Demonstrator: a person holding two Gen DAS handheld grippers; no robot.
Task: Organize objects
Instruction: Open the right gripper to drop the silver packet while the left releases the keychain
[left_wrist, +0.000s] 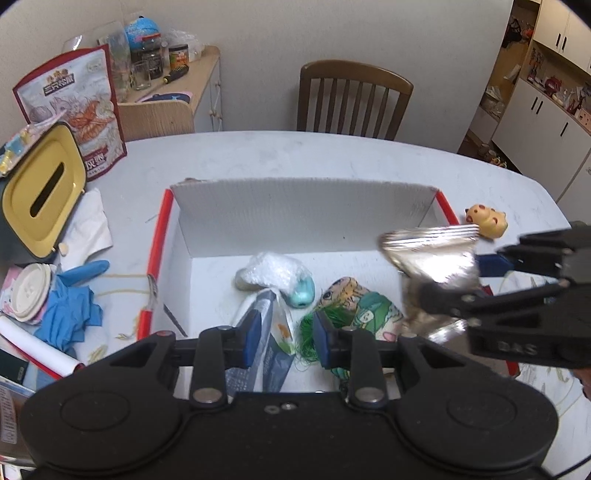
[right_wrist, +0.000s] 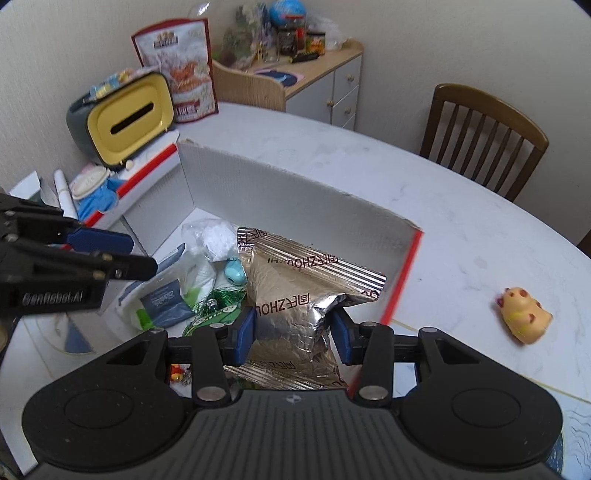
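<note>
I am clamping the right gripper (right_wrist: 291, 330) on the foil packet (right_wrist: 295, 295), holding it over the box (right_wrist: 295, 195) for deposit. The left gripper (left_wrist: 282, 332) is hanging spread, empty. Only the right wrist view shows the packet's lettering — the left shows it blurred.

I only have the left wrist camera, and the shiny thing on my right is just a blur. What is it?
Observer: A silver foil bag, with ZHOU printed on it.
Operator: Gripped or loose?
Observer: Gripped. The right tongs pinch its crumpled lower part between both blue pads.
Operator: What is it above?
Observer: The right end of the box, close to the red-edged side wall, with the teal toy just to its left.
</note>
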